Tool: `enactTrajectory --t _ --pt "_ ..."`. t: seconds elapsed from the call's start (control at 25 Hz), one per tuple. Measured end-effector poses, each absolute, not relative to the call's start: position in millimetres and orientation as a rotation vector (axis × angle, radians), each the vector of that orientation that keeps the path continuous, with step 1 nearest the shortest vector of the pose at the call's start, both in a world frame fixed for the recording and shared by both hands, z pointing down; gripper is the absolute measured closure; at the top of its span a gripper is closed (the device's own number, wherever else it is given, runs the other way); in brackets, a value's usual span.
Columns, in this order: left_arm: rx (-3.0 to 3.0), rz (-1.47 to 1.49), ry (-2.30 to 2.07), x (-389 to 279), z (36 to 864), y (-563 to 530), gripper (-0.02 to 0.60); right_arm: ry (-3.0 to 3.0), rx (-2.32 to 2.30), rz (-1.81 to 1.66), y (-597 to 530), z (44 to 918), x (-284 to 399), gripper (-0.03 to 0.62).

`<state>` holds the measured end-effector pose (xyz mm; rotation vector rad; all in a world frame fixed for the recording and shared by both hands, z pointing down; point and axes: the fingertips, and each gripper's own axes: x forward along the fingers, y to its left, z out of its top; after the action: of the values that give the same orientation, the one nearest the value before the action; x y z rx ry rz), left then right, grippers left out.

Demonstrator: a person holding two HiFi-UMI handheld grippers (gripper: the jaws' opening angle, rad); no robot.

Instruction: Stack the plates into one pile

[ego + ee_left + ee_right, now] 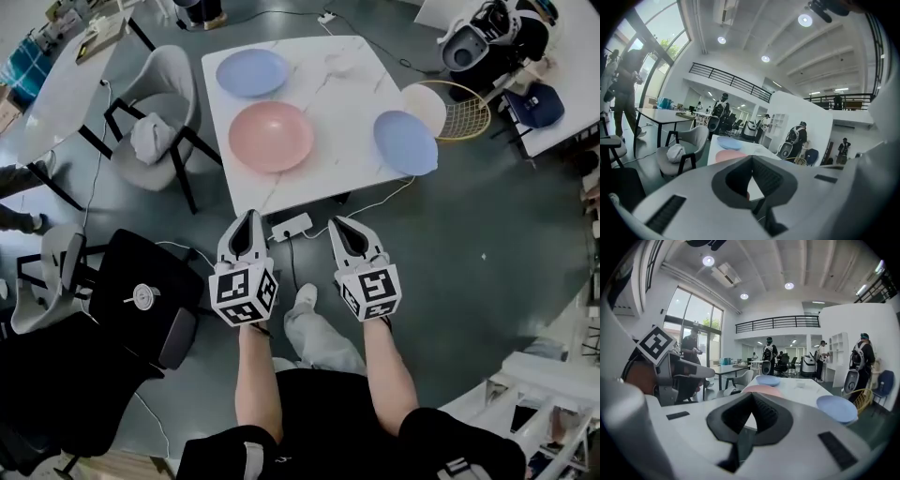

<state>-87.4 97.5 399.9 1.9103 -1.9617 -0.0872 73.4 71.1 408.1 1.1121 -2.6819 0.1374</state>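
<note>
Three plates lie apart on the white marble table (328, 103): a blue plate (251, 72) at the far left, a pink plate (271, 136) near the front, and a second blue plate (405, 142) overhanging the right edge. My left gripper (248, 218) and right gripper (338, 225) hang side by side over the floor, just short of the table's front edge, both shut and empty. In the left gripper view the pink plate (727, 155) and far blue plate (729, 143) show beyond the shut jaws. The right gripper view shows the pink plate (761, 390) and the right blue plate (836, 408).
A grey chair (155, 122) with a white cloth stands left of the table. A power strip (291, 226) and cables lie on the floor under the front edge. A black chair (141, 295) is at my left. A racket (461, 108) and a pale disc (424, 103) lie right of the table.
</note>
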Motion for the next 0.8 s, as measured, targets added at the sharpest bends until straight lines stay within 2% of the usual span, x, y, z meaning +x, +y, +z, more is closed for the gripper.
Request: enactTrajectory --t 0.16,0.36,0.6,0.8 --pt "1.945 -0.048 -1.939 -62 384 70 0.566 -2.746 1.125 0.245 39 398 78 0.587" --pt "1.961 0.019 -2.038 -72 344 48 0.566 -2.854 1.15 0.338 6 374 77 0.588" --pt "1.962 -0.085 -2.069 -75 321 39 0.566 -2.946 1.183 0.28 -14 331 89 0.588" --pt "1.967 -0.154 -2.068 -77 316 33 0.566 -2.941 1.179 0.275 -23 332 93 0.587"
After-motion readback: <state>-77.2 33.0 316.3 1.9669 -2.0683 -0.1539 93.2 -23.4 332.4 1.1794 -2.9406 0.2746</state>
